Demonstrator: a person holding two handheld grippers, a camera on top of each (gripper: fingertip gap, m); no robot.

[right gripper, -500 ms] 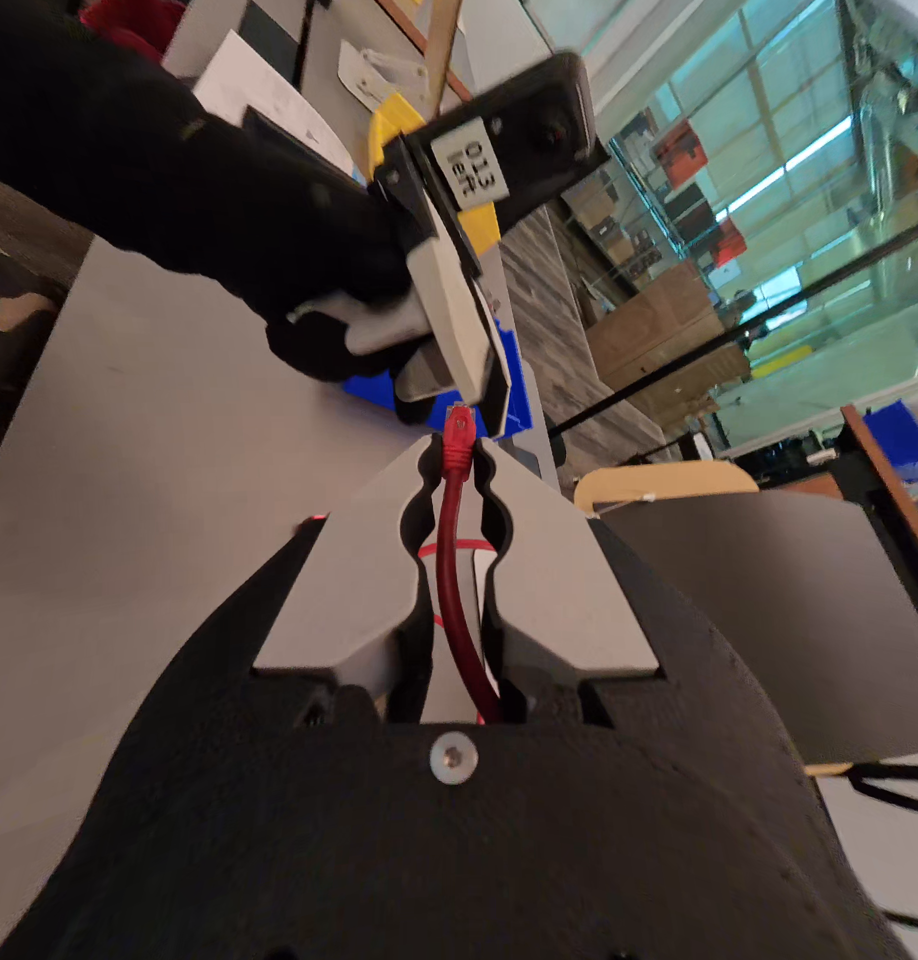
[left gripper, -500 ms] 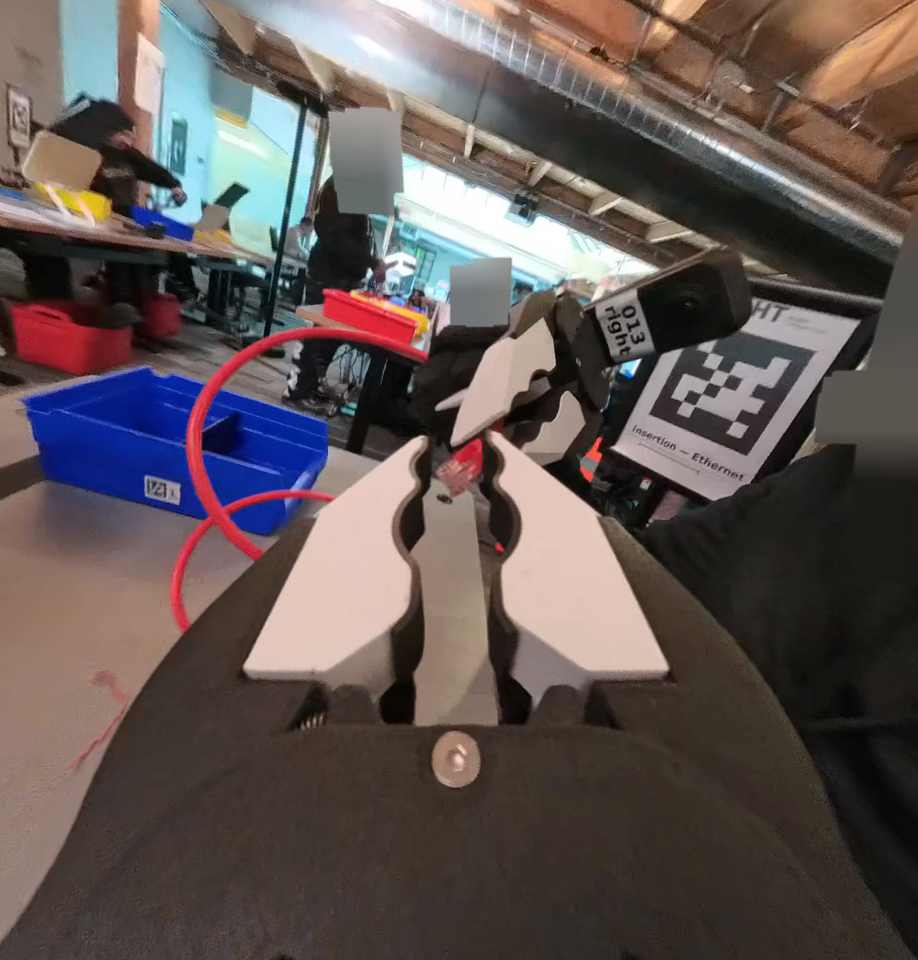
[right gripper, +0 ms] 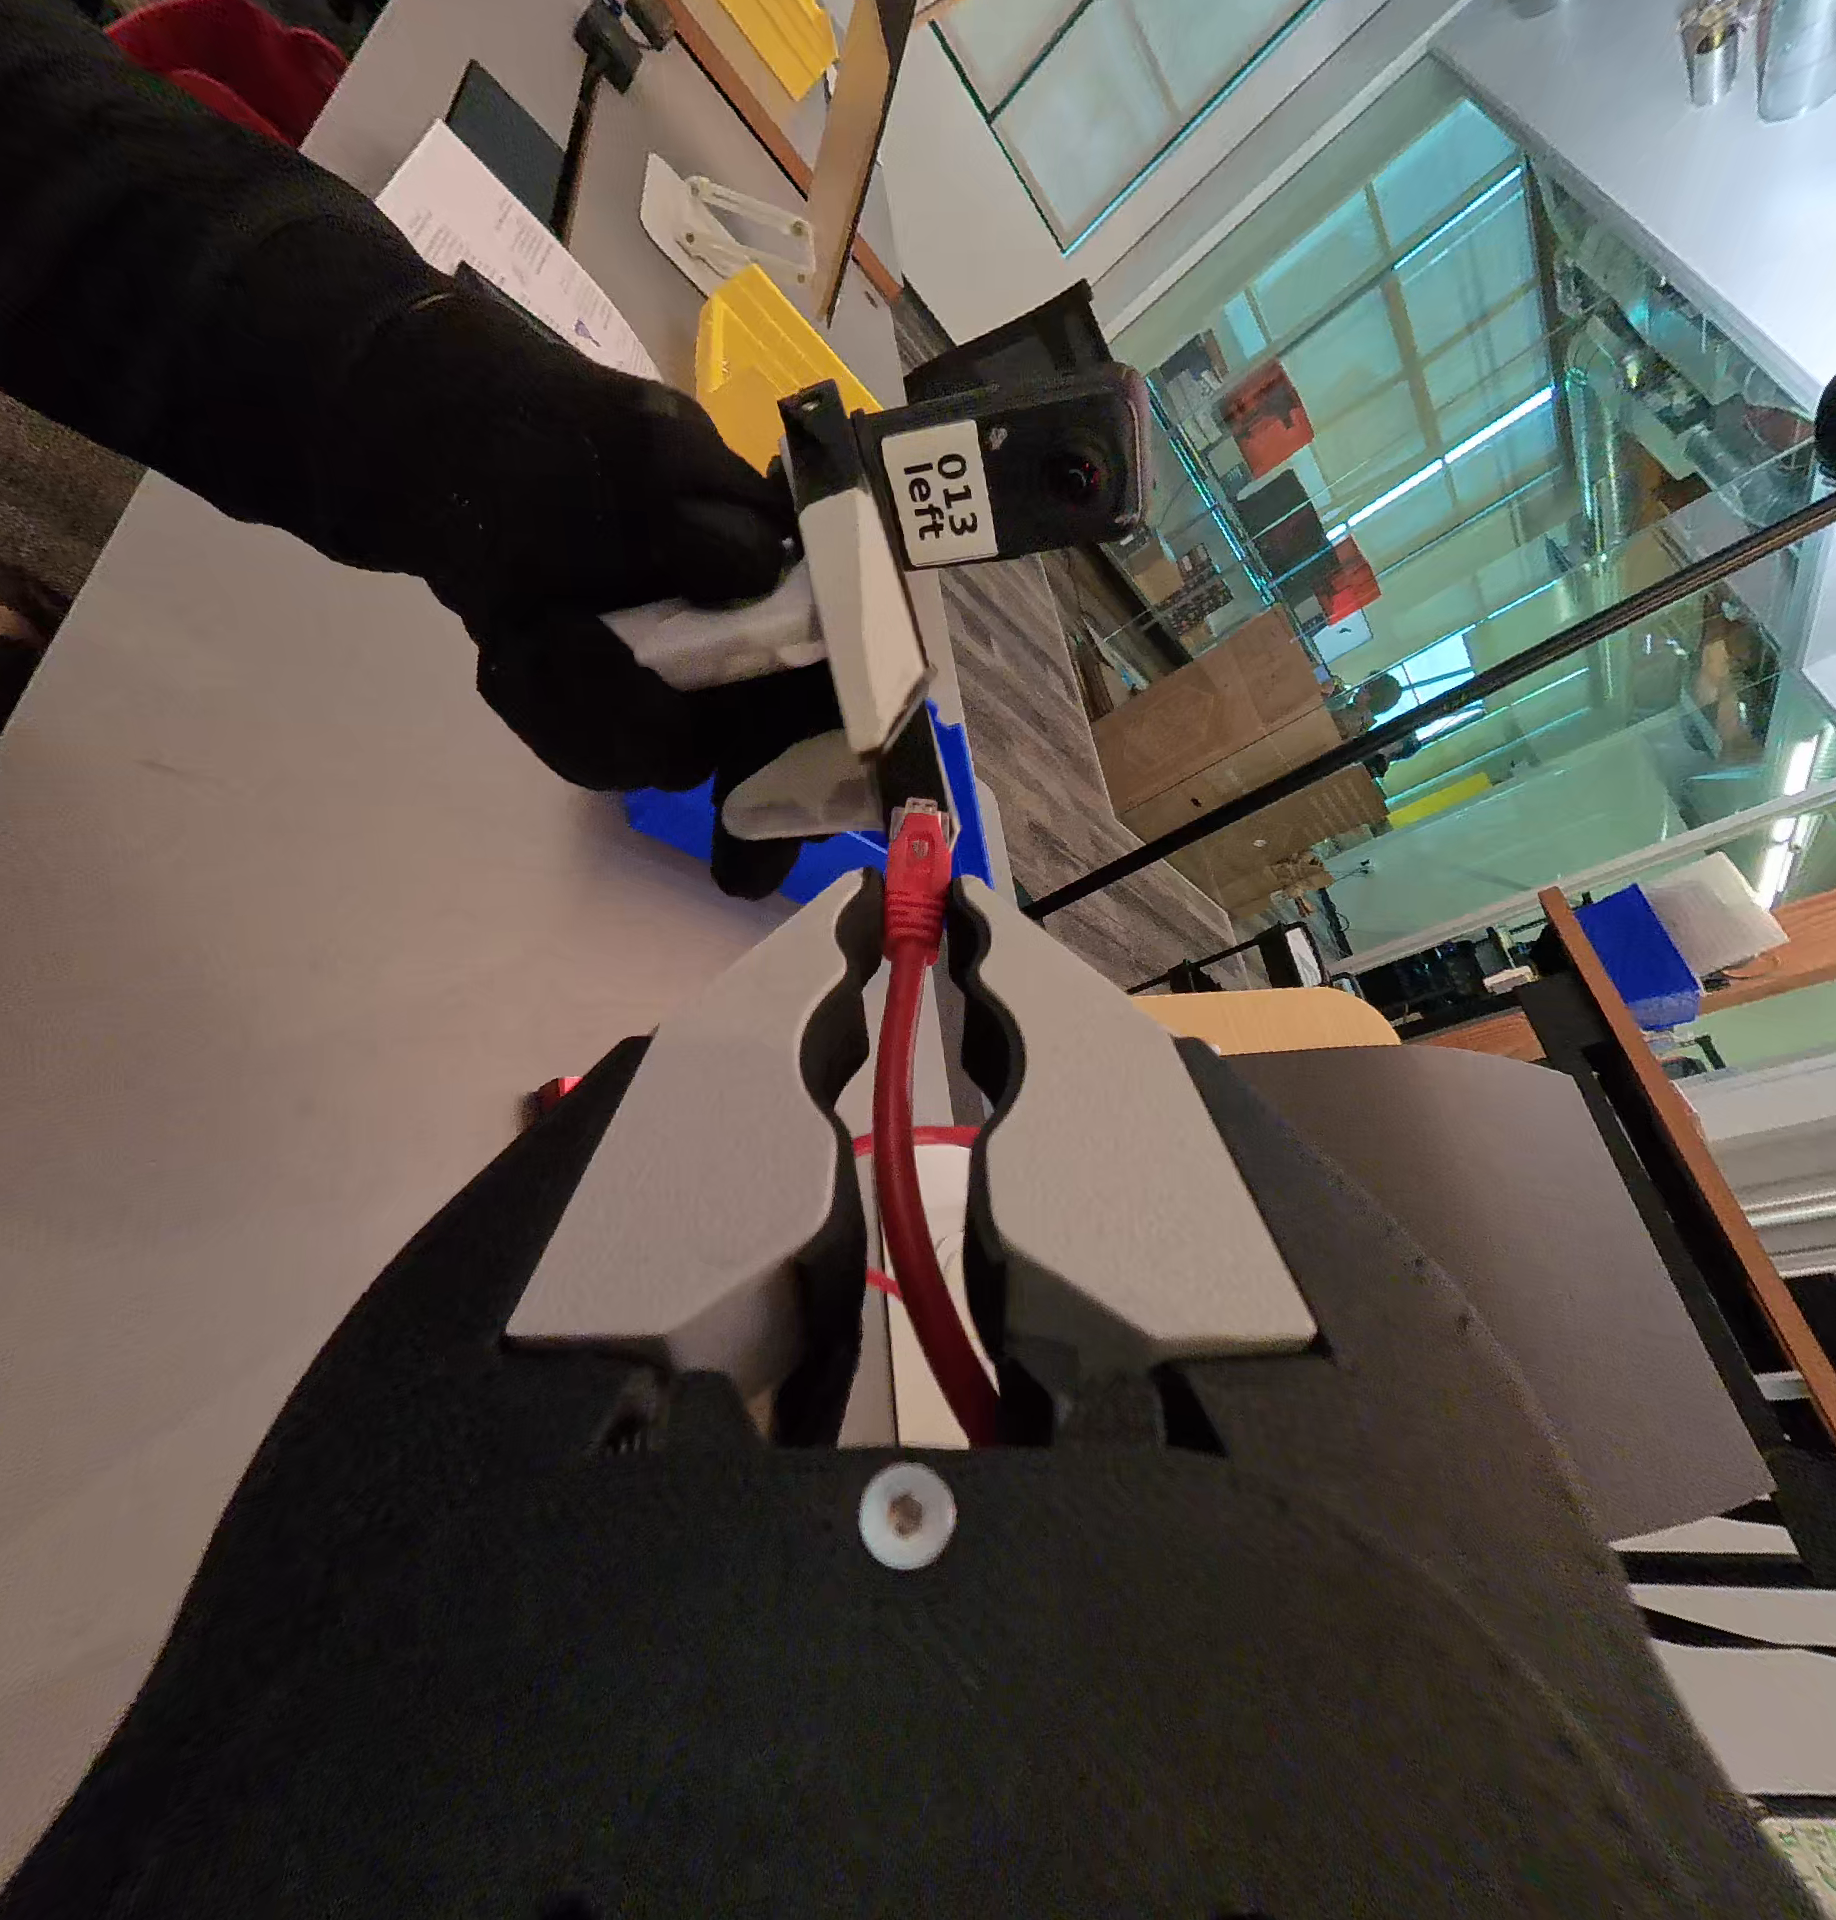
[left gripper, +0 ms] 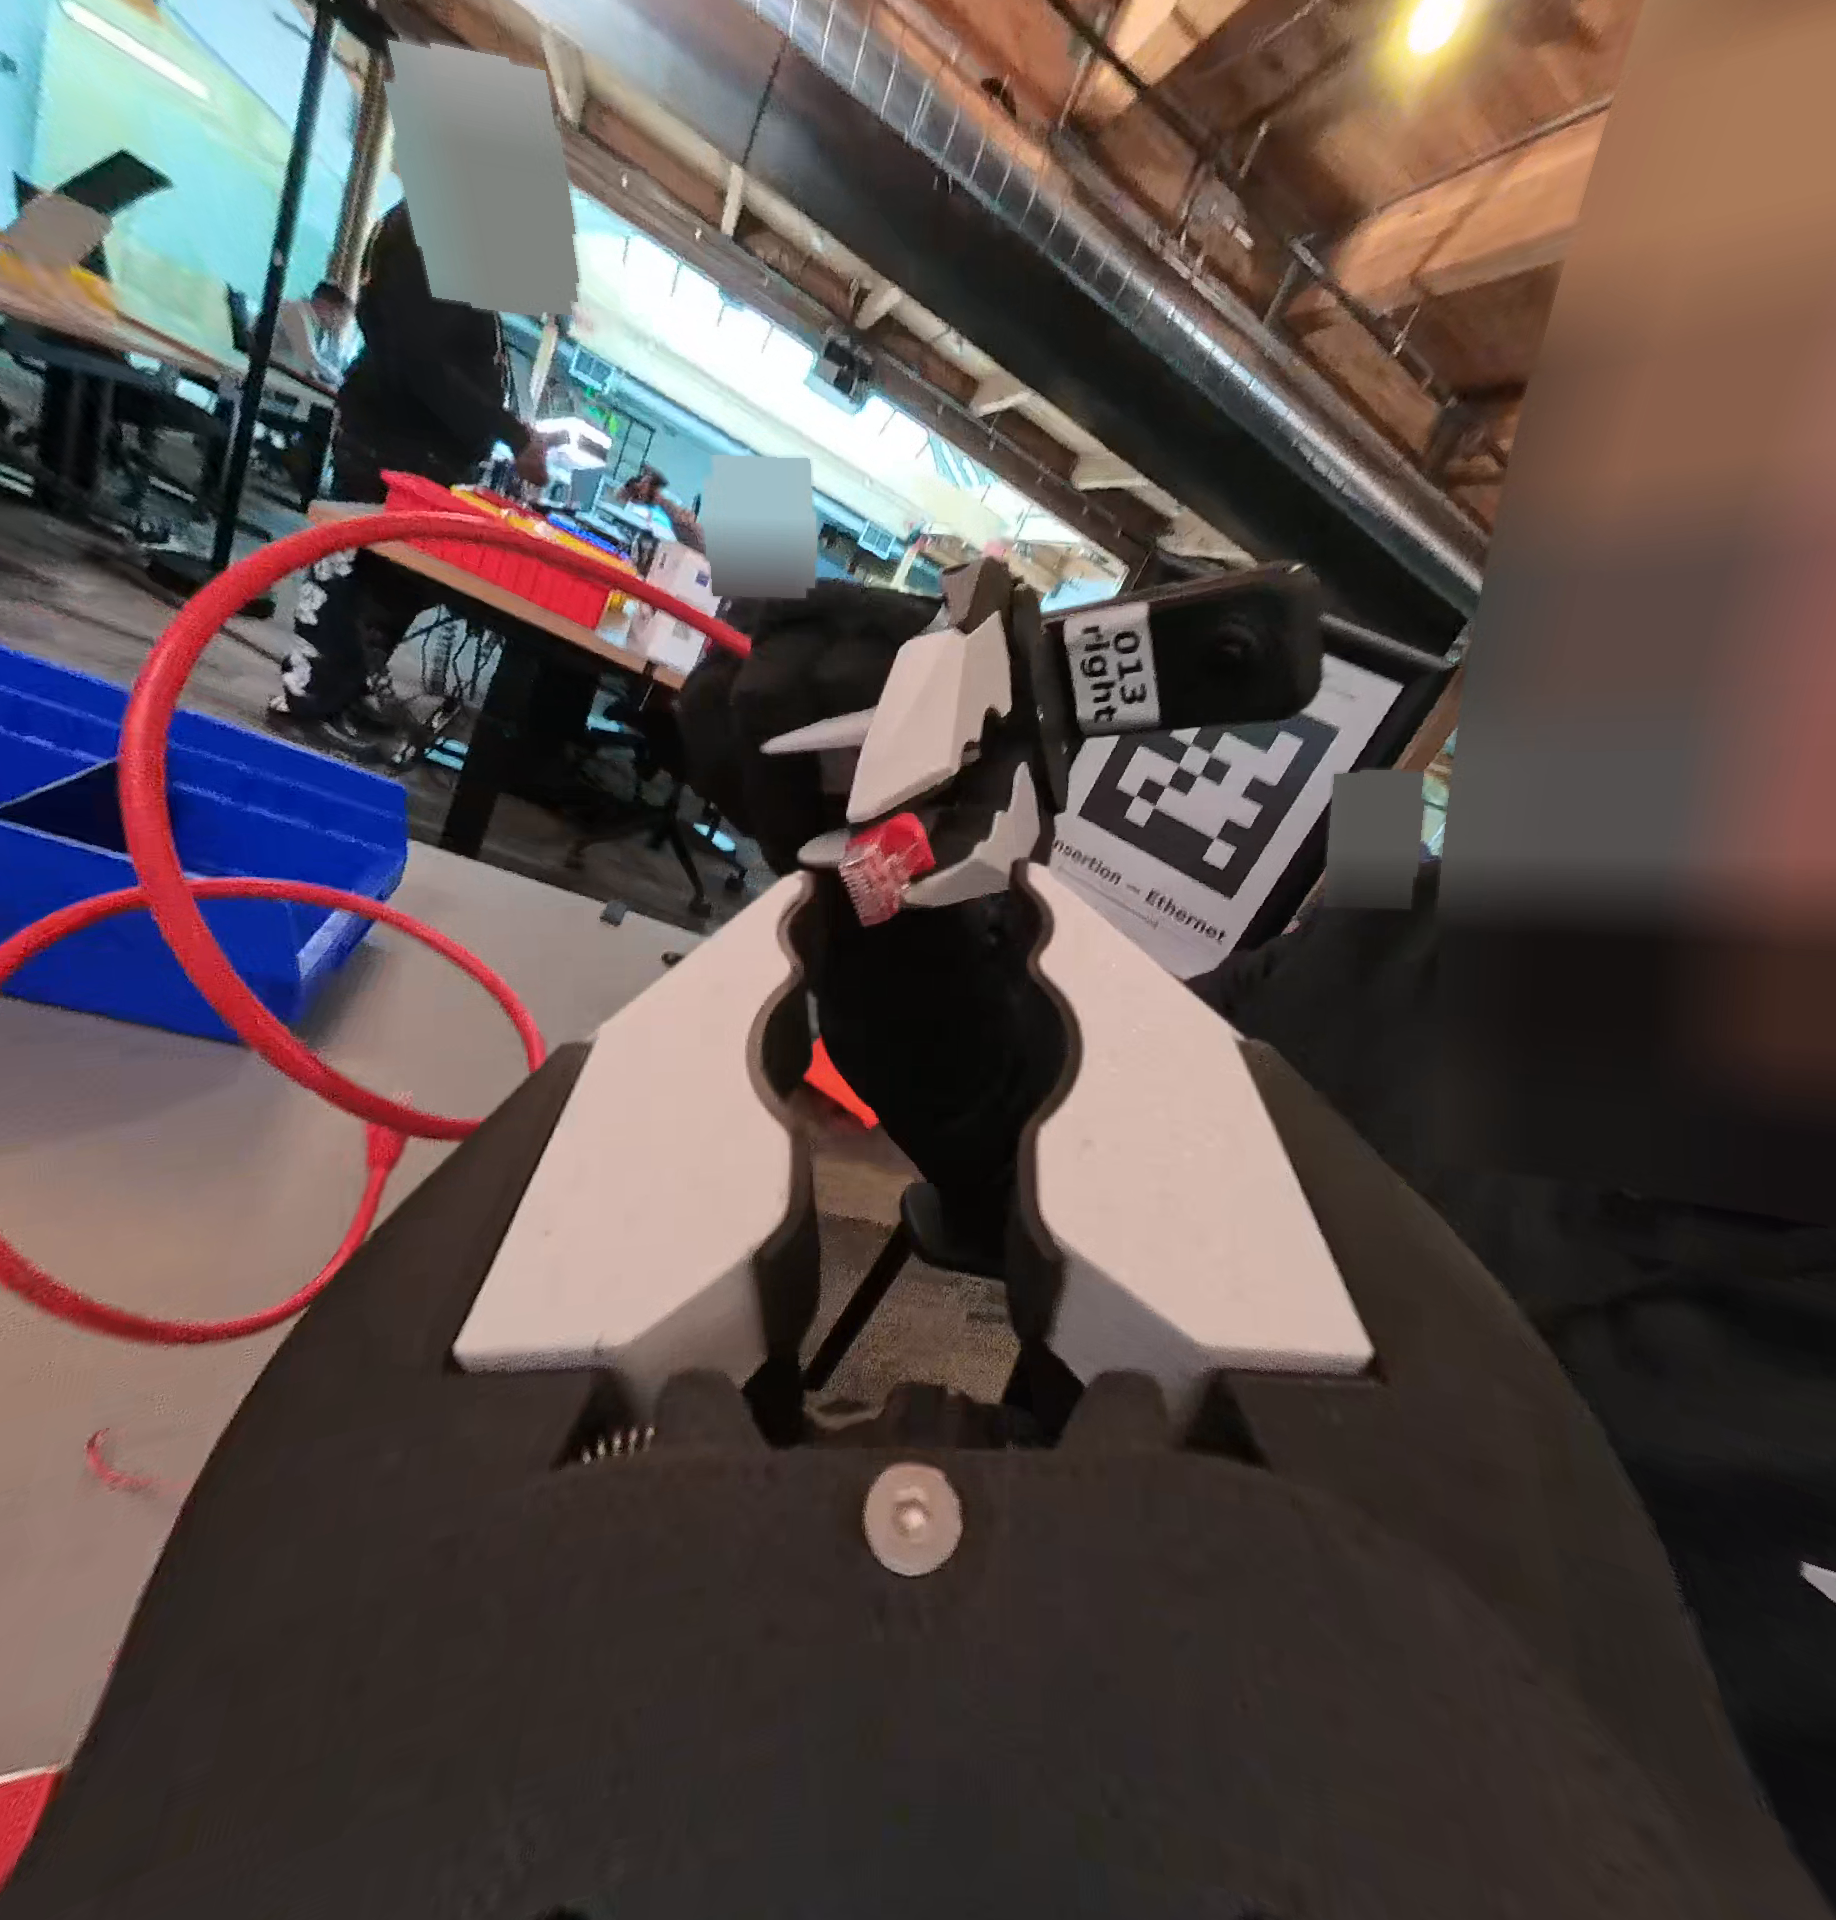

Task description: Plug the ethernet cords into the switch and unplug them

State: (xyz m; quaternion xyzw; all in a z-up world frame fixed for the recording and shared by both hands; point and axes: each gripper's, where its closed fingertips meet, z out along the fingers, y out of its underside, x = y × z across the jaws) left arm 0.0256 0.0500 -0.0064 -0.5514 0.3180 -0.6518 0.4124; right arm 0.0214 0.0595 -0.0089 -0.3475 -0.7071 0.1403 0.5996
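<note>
On the grey desk (left gripper: 83, 1195), at nine o'clock of the left view, the red ethernet cord (left gripper: 155, 810) lay in loops before a blue bin (left gripper: 301, 821); the right hand-held gripper (right gripper: 916, 896) pinched the cord's neck, its plug (right gripper: 919, 836) poking out at twelve o'clock; the left hand-held gripper (left gripper: 909, 883) stood wide, holding nothing; no switch showed; judging so, the plug was being readied, and next needs aiming at a port.

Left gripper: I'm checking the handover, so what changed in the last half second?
The left gripper opened its fingers wide, letting go of the red plug. The right gripper stayed shut on the plug, the red cord still looping over the table.
</note>
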